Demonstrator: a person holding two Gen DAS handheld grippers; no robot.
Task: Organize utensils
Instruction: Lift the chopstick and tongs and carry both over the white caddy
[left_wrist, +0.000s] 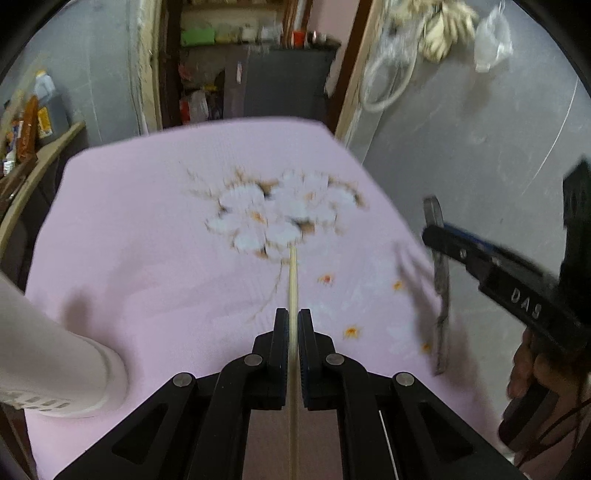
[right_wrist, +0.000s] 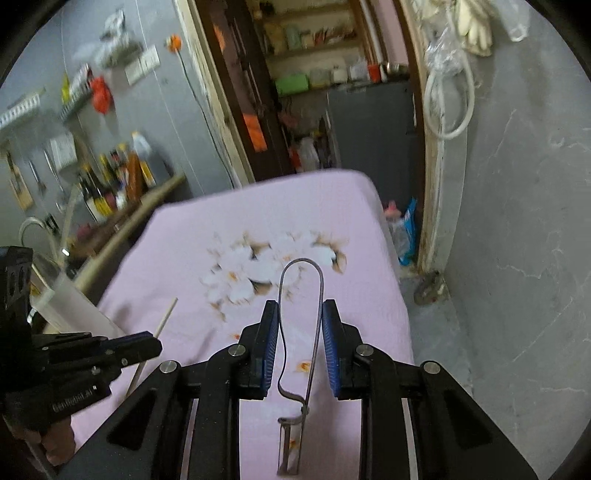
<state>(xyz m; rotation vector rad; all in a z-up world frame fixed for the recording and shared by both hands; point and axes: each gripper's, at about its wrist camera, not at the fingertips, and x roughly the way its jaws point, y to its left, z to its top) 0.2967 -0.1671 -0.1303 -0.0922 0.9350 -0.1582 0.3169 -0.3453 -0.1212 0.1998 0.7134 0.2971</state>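
Note:
A thin wooden chopstick (left_wrist: 293, 280) runs straight out between the fingers of my left gripper (left_wrist: 293, 317), which is shut on it above the pink flowered cloth (left_wrist: 147, 221). In the right wrist view the same chopstick (right_wrist: 166, 317) sticks out past the left gripper (right_wrist: 155, 345). My right gripper (right_wrist: 300, 310) is shut on a bent metal utensil (right_wrist: 303, 259). Its U-shaped loop points forward and both of its arms are pressed by the blue pads. From the left wrist view that utensil (left_wrist: 441, 280) hangs clear of the cloth under the right gripper (left_wrist: 430, 236).
A tall white container (left_wrist: 55, 362) stands on the cloth at the left edge, close to the left gripper. A counter with bottles (right_wrist: 110, 177) lies beyond it. An open doorway (right_wrist: 332, 129) is behind the table and a grey wall (right_wrist: 517, 221) on the right.

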